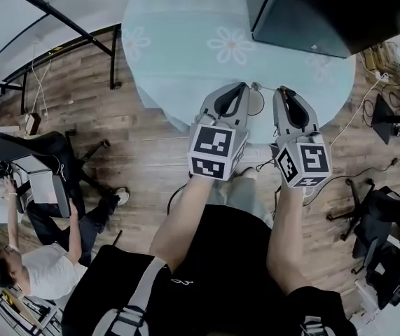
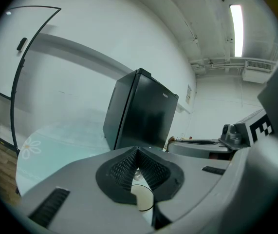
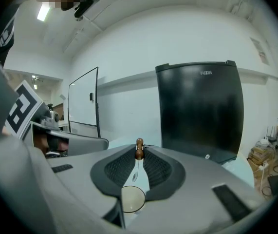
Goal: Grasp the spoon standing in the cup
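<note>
In the right gripper view a thin metal spoon (image 3: 139, 152) with a brown knobbed wooden end stands between the pads. My right gripper (image 3: 139, 149) is shut on its top. The spoon's bowl hangs just over a pale round cup (image 3: 131, 199) seen from above through the gap in the jaws. In the left gripper view the left gripper (image 2: 138, 152) has its pad tips together with nothing clearly pinched. The same cup (image 2: 143, 199) and a shiny bit of spoon (image 2: 136, 173) show below. In the head view the left gripper (image 1: 242, 87) and the right gripper (image 1: 284, 91) sit side by side at the table's near edge.
The round table (image 1: 185, 47) wears a light blue cloth with flower prints. A black mini fridge (image 1: 319, 12) stands on its far right side. Seated people (image 1: 31, 257) are at the left, office chairs (image 1: 382, 222) and cables at the right. The floor is wood.
</note>
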### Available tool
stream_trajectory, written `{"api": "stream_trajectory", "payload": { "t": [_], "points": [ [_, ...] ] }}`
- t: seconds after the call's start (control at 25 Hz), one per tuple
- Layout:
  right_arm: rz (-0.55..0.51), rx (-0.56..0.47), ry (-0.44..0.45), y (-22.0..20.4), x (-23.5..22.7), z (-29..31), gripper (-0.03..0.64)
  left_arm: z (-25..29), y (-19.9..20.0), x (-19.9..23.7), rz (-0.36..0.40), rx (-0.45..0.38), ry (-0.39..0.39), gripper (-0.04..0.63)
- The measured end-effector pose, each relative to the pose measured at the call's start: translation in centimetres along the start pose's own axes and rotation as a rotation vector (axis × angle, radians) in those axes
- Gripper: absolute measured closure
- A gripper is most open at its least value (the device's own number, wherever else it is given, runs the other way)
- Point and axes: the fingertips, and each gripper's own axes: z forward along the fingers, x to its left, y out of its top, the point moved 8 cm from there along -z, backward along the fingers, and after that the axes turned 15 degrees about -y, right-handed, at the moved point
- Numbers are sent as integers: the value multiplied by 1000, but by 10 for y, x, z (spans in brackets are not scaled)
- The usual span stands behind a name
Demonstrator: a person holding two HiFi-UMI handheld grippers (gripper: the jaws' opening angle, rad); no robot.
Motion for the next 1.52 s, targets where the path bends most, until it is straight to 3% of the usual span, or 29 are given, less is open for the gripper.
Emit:
{"api": "stream_trajectory", "payload": {
  "t": [0.84,1.2,1.52],
  "points": [
    [7,-256,22,78,-6,-9,566,-6,79,-15,200,-138,36,584],
    [40,-355,41,103,-8,-15,566,-5,112,-31,280,-176,2,584],
    [40,-382,45,109,-8,-22,566,-14,117,-33,290,-196,16,584]
  ]
}}
